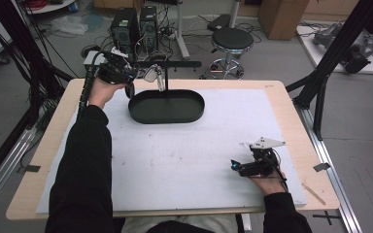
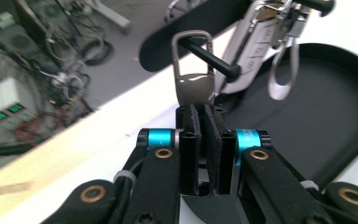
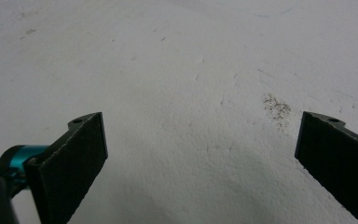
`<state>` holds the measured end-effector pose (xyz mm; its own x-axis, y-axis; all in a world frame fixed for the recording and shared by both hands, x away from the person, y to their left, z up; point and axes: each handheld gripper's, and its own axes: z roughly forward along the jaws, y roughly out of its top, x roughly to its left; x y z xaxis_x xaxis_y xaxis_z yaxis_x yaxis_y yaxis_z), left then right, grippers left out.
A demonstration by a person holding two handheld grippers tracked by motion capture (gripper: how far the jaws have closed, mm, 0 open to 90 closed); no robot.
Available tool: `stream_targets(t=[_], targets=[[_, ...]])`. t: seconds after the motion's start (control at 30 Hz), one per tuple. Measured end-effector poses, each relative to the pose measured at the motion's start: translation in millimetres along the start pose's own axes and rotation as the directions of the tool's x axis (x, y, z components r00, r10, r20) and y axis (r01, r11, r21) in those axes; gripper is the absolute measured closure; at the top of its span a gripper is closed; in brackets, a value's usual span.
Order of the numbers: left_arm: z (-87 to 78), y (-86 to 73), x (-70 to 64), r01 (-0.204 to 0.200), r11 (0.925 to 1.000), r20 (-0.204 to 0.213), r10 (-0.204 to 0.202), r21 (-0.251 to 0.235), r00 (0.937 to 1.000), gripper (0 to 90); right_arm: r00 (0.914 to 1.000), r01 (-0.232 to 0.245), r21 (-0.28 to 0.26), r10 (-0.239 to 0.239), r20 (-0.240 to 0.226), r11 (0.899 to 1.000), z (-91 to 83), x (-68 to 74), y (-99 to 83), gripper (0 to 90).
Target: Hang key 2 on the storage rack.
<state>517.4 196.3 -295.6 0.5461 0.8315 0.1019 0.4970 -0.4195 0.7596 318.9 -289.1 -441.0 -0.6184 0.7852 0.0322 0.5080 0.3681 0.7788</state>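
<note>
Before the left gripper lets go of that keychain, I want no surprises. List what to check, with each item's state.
1. Grip: the left gripper has its jaws shut on the tab of the grey keychain. Ok.
2. Hooking: the black peg passes through the keychain's metal loop. Ok.
3. How far the loop sits from the peg's tip: cannot tell.
4. Neighbour: the silver keychain hangs beside the loop, not tangled with it. Ok.
5. Catch below: the black oval tray lies under the peg. Ok.
6. The right gripper is open on the white mat, far from the tray. Ok.
</note>
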Motion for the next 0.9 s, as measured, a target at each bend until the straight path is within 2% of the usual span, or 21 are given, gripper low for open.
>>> stream_targets(t=[0.03, 0.07, 0.13, 0.2, 0.27, 0.37, 0.4, 0.47, 0.53, 0.67, 0.8, 0.83, 0.87, 0.9], targets=[[-1.0, -0.1, -0.2, 0.012, 0.9999, 0.018, -0.012, 0.001, 0.9998, 81.7, 1.0000, 0.002, 0.001, -0.002, 0.002, 1.000, 0.1, 0.0, -0.1, 1.4], [-2.8, 0.3, -0.9, 0.024, 0.9997, 0.028, -0.023, -0.006, 0.9993, 75.4, 1.0000, -0.001, 0.001, 0.001, 0.000, 1.000, 0.2, 0.3, 0.1, 1.4], [-7.6, 1.7, -2.9, 0.051, 0.9983, 0.040, -0.050, -0.027, 0.9980, 52.0, 1.0000, 0.003, -0.002, -0.003, 0.000, 1.000, 0.6, 0.4, 0.6, 1.4], [-17.3, 3.8, -4.3, 0.080, 0.9941, 0.087, -0.073, -0.074, 0.9935, 41.9, 1.0000, 0.006, 0.001, -0.006, -0.002, 1.000, 1.3, 1.2, 1.3, 1.4], [-23.8, 5.4, -6.5, 0.083, 0.9916, 0.074, -0.076, -0.099, 0.9944, 30.6, 1.0000, 0.010, 0.001, -0.010, -0.002, 1.000, 1.6, 2.2, 1.9, 1.4], [-31.8, 5.3, -7.3, 0.099, 0.9876, 0.095, -0.087, -0.122, 0.9916, 12.3, 0.9999, 0.012, -0.004, -0.012, -0.002, 1.000, 1.4, 3.3, 2.9, 1.4], [-33.2, 4.5, -6.9, 0.113, 0.9863, 0.102, -0.101, -0.120, 0.9896, 11.9, 0.9999, 0.012, -0.005, -0.012, -0.002, 1.000, 1.3, 3.5, 3.1, 1.5], [-33.9, 1.3, -5.0, 0.162, 0.9807, 0.126, -0.148, -0.109, 0.9809, 9.5, 0.9999, 0.011, -0.002, -0.011, -0.003, 1.000, 1.5, 3.9, 3.1, 1.4], [-35.2, -4.6, -1.8, 0.194, 0.9753, 0.143, -0.178, -0.105, 0.9736, 9.5, 0.9999, 0.013, -0.004, -0.013, -0.001, 1.000, 1.4, 3.8, 3.3, 1.4], [-38.5, -15.8, 4.1, 0.227, 0.9685, 0.155, -0.210, -0.103, 0.9654, 6.3, 0.9999, 0.013, 0.001, -0.013, 0.000, 1.000, 1.9, 3.8, 3.4, 1.4], [-41.4, -29.6, 12.1, 0.252, 0.9647, 0.162, -0.237, -0.077, 0.9580, 1.7, 0.9999, 0.013, 0.002, -0.013, 0.002, 1.000, 2.0, 4.0, 3.5, 1.4], [-41.9, -33.3, 12.7, 0.257, 0.9635, 0.176, -0.240, -0.076, 0.9547, 1.7, 0.9999, 0.013, 0.003, -0.013, 0.002, 1.000, 2.0, 4.2, 3.5, 1.4], [-42.2, -36.8, 12.9, 0.259, 0.9635, 0.187, -0.242, -0.069, 0.9520, 1.7, 0.9999, 0.015, 0.004, -0.015, 0.003, 1.000, 2.2, 4.2, 3.4, 1.4], [-42.8, -40.1, 12.4, 0.253, 0.9657, 0.188, -0.238, -0.059, 0.9529, 1.7, 0.9999, 0.015, 0.004, -0.015, 0.005, 1.000, 2.1, 4.4, 3.5, 1.5]])
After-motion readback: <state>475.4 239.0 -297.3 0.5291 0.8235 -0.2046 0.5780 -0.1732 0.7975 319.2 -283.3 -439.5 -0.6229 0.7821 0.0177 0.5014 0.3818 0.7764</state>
